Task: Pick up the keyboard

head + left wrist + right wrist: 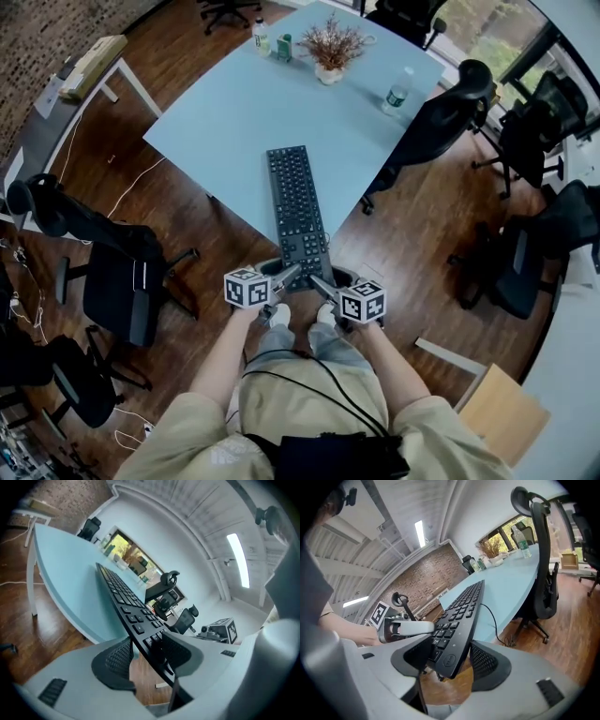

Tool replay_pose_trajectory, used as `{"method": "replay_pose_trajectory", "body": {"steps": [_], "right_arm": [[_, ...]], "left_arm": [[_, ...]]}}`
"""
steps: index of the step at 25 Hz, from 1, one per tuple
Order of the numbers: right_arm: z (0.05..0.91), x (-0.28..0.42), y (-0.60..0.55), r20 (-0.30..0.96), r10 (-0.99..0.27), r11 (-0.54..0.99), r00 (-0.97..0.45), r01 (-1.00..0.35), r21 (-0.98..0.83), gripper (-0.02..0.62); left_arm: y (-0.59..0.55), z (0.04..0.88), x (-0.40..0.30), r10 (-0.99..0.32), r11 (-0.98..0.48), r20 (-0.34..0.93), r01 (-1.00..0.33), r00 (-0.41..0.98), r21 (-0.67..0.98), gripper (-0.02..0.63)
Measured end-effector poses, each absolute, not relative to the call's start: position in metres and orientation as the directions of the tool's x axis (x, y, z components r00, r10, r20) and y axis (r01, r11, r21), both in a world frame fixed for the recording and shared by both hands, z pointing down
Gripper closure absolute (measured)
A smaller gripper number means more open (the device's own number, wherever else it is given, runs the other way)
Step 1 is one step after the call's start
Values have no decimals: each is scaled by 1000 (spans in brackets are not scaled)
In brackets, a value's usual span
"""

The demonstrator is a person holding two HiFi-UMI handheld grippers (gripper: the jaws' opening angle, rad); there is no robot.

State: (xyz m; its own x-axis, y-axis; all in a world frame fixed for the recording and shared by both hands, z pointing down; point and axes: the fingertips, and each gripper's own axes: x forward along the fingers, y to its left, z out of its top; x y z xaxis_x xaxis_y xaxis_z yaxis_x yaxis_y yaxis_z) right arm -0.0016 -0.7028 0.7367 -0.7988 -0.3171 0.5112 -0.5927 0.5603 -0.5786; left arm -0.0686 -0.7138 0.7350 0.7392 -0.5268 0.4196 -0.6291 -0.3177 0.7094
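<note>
A black keyboard (pixel 298 206) lies lengthwise on the light blue table (pixel 216 112), its near end sticking out past the table's corner toward me. My left gripper (pixel 289 277) is shut on the near left corner, one pad on the keys (pixel 176 651) and the other beneath (pixel 117 660). My right gripper (pixel 319 284) is shut on the near right corner, with the keyboard (pixel 461 609) pinched between its pads (pixel 487 665). Along the left gripper's jaws the keyboard (pixel 124 597) runs away tilted.
A potted plant (pixel 330 49), a small bottle (pixel 262 37) and a water bottle (pixel 397 92) stand at the table's far side. Black office chairs (pixel 441 117) (pixel 112 281) flank the table on the wooden floor. A keyboard cable (pixel 494 620) hangs off the table's edge.
</note>
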Motion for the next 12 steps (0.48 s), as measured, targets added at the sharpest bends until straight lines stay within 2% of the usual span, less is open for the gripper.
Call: {"method": "replay_pose_trajectory", "body": {"steps": [6, 12], "right_arm": [[687, -7, -723, 456, -386, 682, -802, -581, -444, 318], [601, -4, -747, 321, -495, 767, -807, -580, -275, 318]], "left_arm": [[-733, 670, -72, -587, -513, 393, -701, 707, 495, 437], [-750, 570, -69, -671, -637, 262, -720, 694, 276, 440]]}}
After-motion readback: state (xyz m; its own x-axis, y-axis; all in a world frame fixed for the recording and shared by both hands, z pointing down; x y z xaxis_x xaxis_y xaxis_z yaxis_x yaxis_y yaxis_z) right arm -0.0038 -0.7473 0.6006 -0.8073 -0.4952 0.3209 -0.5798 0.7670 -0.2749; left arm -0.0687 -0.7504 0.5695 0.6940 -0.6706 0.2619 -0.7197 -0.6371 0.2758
